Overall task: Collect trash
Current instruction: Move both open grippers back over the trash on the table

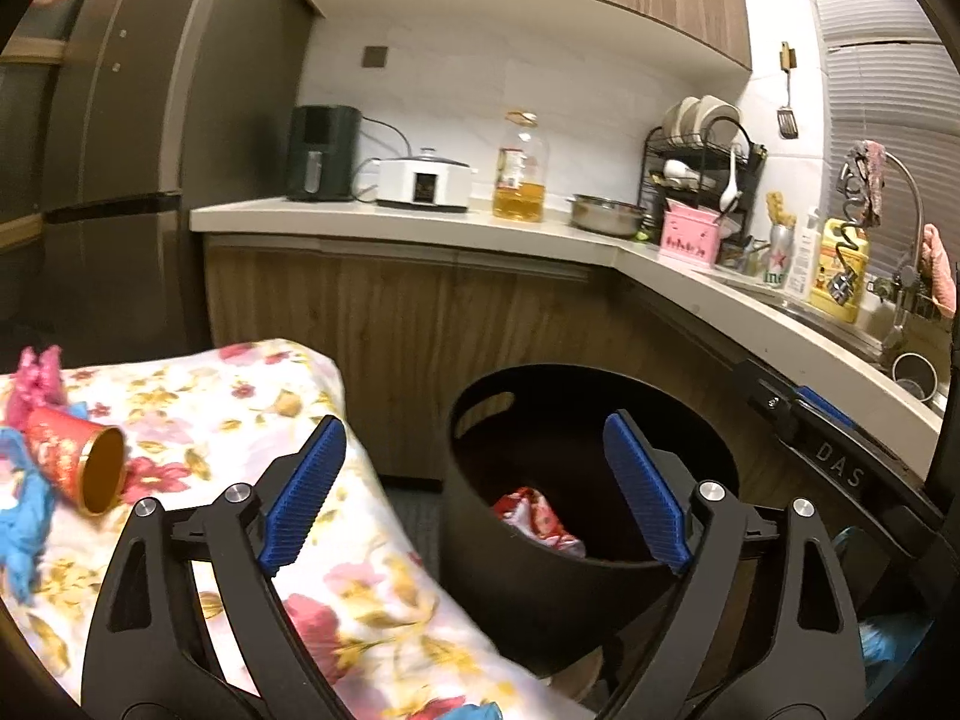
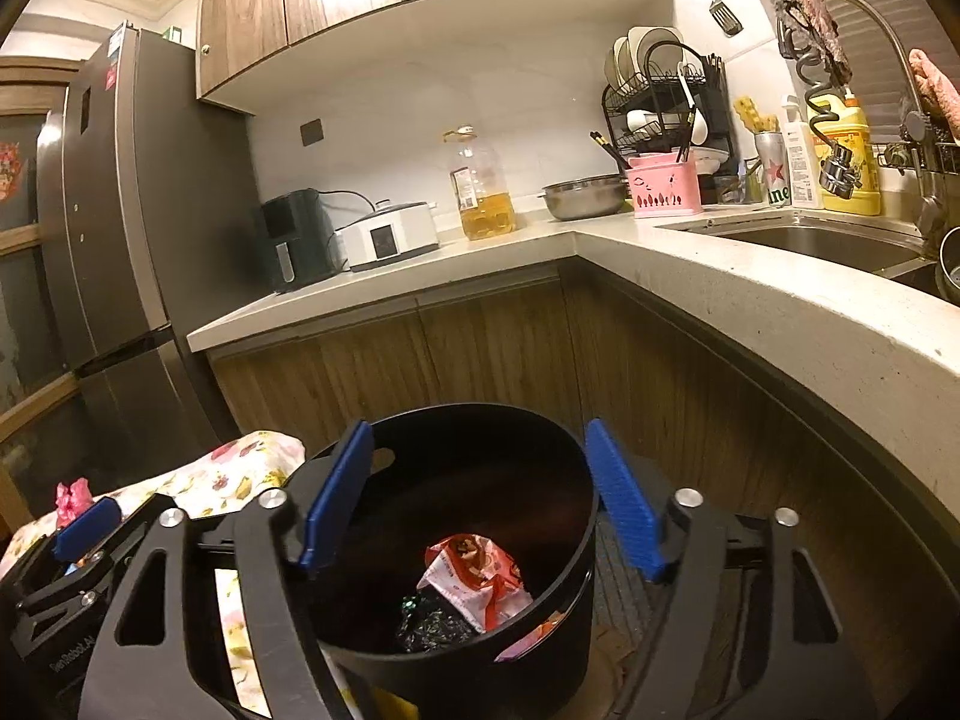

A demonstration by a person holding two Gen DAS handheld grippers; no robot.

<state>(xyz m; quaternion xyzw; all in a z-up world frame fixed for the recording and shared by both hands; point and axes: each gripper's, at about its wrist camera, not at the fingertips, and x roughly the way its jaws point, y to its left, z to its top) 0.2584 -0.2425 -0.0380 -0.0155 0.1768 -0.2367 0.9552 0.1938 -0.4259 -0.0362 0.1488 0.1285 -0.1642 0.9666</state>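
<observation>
While gaping, right tool [image 2: 477, 495] above bin [image 2: 540, 618], wrapper [image 2: 474, 576] inside

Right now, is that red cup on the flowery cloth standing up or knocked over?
Knocked over. The red cup lies on its side on the floral cloth, its gold-lined mouth facing the camera.

Left gripper [image 1: 474, 486], right gripper [image 2: 480, 498]: jaws wide apart, empty.
</observation>
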